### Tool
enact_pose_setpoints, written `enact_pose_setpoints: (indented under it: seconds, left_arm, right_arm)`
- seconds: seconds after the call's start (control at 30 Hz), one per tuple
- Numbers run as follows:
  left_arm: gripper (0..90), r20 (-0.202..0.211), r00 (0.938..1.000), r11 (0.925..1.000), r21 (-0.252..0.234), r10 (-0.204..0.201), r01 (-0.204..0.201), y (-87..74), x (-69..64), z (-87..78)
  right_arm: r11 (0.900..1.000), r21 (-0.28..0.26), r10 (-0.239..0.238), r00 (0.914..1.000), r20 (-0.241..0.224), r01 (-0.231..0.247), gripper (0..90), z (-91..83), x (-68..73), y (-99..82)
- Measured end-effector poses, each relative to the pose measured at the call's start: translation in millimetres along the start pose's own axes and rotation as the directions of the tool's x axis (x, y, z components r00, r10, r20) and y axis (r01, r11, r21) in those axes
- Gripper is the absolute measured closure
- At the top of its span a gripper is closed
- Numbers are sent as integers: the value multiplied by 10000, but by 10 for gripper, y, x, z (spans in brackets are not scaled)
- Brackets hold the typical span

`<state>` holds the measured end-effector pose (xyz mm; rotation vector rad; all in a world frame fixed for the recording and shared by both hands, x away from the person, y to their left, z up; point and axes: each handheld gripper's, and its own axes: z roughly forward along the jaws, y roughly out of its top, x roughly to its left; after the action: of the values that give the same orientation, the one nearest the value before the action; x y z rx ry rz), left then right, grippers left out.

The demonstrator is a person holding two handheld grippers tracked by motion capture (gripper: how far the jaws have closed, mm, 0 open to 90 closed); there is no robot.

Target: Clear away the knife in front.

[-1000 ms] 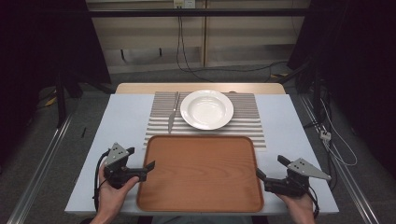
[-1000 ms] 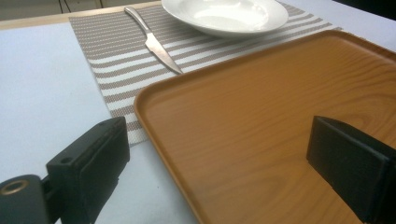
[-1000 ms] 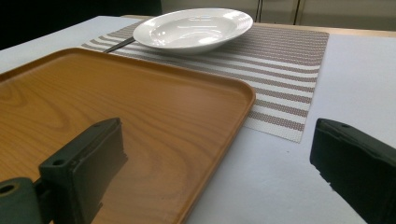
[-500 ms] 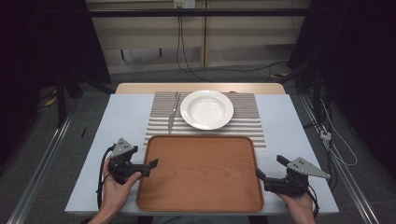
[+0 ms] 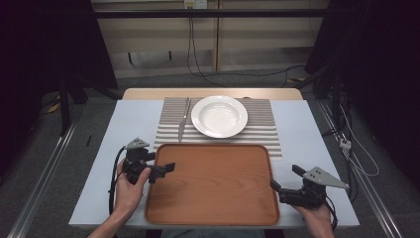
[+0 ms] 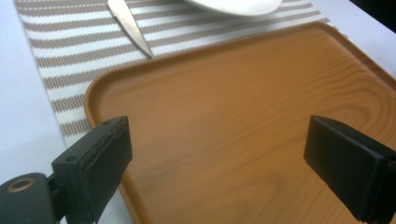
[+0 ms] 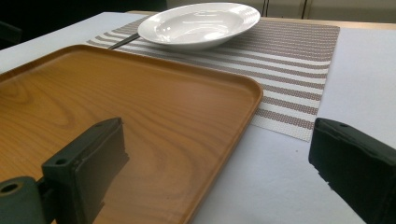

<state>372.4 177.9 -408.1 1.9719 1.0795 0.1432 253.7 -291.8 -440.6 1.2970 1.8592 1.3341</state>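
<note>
A: Where is the tray sitting?

B: The wooden tray [image 5: 213, 183] lies flat on the near half of the pale table [image 5: 133, 119], its far edge overlapping the near edge of the striped placemat [image 5: 262, 131]. It holds nothing.

A: And the left gripper?

B: The left gripper [image 5: 161, 170] is at the tray's 9 o'clock side, toward the far-left corner, its jaws spread wide. In the left gripper view one jaw hangs over the tray's left rim and the other out over the wood. Whether either jaw touches the tray, I cannot tell; the nearer wood is blurred there.

A: The right one?

B: The right gripper [image 5: 285, 179] sits at about 4 o'clock of the tray, by the near-right corner, jaws also wide apart. In the right gripper view one jaw stands over the tray's surface and the other over the bare table beyond the rim, so the rim lies between them. Nothing is clamped.

A: What lies beyond the tray?

B: At 12 o'clock, a white plate [image 5: 219, 116] rests on the placemat, well apart from both grippers. Just beside it, at its 9 o'clock, a knife [image 5: 183, 121] lies with its tip pointing toward the tray, close to the far rim.
</note>
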Motion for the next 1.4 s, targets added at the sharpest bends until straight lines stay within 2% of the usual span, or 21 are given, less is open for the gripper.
enact_pose_setpoints:
  seconds: [0.17,0.27,0.5,0.73,0.8,0.93,1.0,1.2,1.33,1.4]
  left_arm:
    - [105,-117,9999,10000,61,-23,24,110,55,69]
    - [104,-362,9993,10000,-20,53,-53,215,102,141]
    - [102,-243,9997,9999,-48,93,-95,354,143,270]
    - [104,-466,9984,9995,29,330,-329,517,209,393]
    - [106,-460,9988,9998,15,195,-195,570,225,437]
    - [104,-473,9986,9997,-39,224,-226,676,250,519]
    - [101,-605,9973,9992,42,411,-409,733,253,552]
    - [102,-741,9967,9993,-117,344,-353,832,270,640]
    - [103,-797,9963,9994,58,333,-329,886,318,712]
    - [106,-973,9950,9997,102,233,-224,917,329,776]
  right_arm:
    - [10000,16,28,10000,-51,-28,39,3,-2,-1]
    - [10000,7,0,10000,-64,0,40,2,0,0]
    - [10000,51,-22,10000,-75,23,40,12,0,4]
    - [9999,94,-48,9998,-170,49,40,45,2,14]
    - [9999,127,-59,9998,-168,61,40,52,-10,13]
    - [9997,237,-41,9998,-171,45,40,55,-10,6]
    - [9998,211,-68,9998,-183,72,40,54,1,10]
    - [9997,240,-72,9997,-216,77,40,64,18,11]
    - [9997,213,-85,9998,-194,89,40,50,13,10]
    - [9997,210,-89,9998,-179,93,40,47,11,9]
